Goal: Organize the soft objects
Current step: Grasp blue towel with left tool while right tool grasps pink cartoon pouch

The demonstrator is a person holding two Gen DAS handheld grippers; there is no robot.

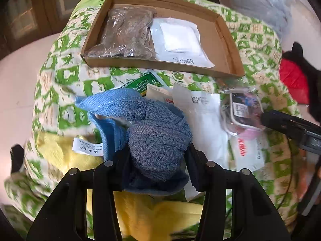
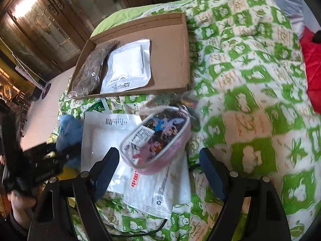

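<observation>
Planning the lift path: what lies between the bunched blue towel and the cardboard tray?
In the left wrist view, a green-printed packet on the bedspread separates blue towel and tray.

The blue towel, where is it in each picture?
Left wrist view: the blue towel is low in the middle, pinched in the left gripper.
Right wrist view: it peeks in at the left edge, beside the white packets.
Shared landmark: the cardboard tray lies beyond it in both.

A home bedroom is showing here: a green-and-cream patterned quilt (image 2: 250, 76) is covering a bed, and a dark wooden cabinet with glass doors (image 2: 40, 26) is standing behind it. A red pillow (image 2: 313, 64) is lying at the bed's edge.
</observation>
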